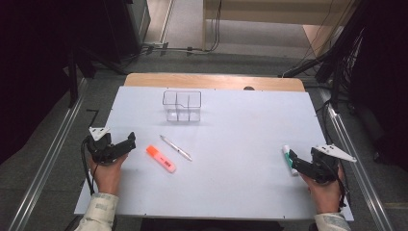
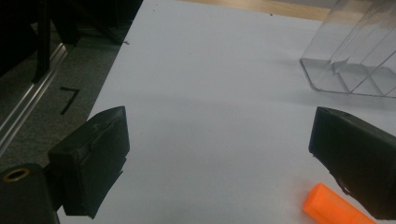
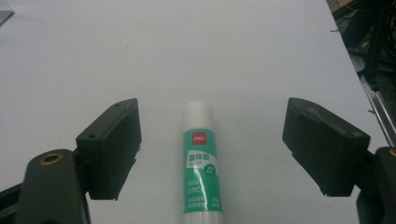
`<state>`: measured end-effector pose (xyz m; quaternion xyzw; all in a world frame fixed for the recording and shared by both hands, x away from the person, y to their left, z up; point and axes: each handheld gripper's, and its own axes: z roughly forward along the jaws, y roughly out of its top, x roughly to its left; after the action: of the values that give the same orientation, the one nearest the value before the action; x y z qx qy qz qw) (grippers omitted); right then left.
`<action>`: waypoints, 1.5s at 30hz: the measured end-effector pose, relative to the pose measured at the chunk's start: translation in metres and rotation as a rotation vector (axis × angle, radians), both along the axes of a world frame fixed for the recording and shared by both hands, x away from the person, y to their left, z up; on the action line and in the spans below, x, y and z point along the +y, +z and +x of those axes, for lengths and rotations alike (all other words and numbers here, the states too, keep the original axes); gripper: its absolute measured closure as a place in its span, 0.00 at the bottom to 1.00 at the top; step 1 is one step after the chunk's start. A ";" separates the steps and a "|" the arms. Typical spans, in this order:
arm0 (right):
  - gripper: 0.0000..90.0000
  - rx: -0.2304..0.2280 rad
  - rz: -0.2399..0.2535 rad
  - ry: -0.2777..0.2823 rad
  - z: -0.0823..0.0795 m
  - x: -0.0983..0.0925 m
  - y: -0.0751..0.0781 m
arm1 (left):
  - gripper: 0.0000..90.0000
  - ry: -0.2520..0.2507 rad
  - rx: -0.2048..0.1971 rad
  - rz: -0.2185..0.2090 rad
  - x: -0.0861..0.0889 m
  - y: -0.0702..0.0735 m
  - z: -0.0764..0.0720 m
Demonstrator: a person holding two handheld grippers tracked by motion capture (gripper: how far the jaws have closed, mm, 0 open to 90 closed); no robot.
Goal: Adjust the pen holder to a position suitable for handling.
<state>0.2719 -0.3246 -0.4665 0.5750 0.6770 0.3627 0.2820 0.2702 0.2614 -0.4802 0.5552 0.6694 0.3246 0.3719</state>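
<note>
- My left gripper (image 1: 126, 142) sits low at the counter's 8 o'clock, fingers (image 2: 91, 161) spread wide, pointing toward 2 o'clock.
- My right gripper (image 1: 294, 163) rests at 4 o'clock, fingers (image 3: 112, 147) wide apart, aimed toward 10 o'clock.
- Both forearms enter from 6 o'clock, sleeves pale.

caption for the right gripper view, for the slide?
Open right gripper straddling a green glue stick lying on the white table, pads clear of it.
</note>
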 end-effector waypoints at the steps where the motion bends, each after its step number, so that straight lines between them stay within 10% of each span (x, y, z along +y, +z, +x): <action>1: 0.20 0.001 0.004 0.002 0.000 0.001 0.000 | 0.06 0.001 0.002 -0.004 0.000 0.000 0.000; 10: 0.23 0.001 0.015 0.029 0.007 0.013 0.003 | 0.06 0.005 -0.013 -0.122 0.001 0.003 0.006; 18: 0.23 -0.003 0.011 0.092 0.017 0.039 0.009 | 0.08 -0.013 -0.016 -0.059 -0.006 0.007 0.023; 45: 0.24 -0.037 -0.015 0.184 0.050 0.102 0.022 | 0.15 -0.010 -0.034 -0.074 -0.005 0.008 0.047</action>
<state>0.3222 -0.2229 -0.4446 0.5014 0.7244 0.3924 0.2643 0.3167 0.2568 -0.4724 0.5387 0.6719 0.3072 0.4050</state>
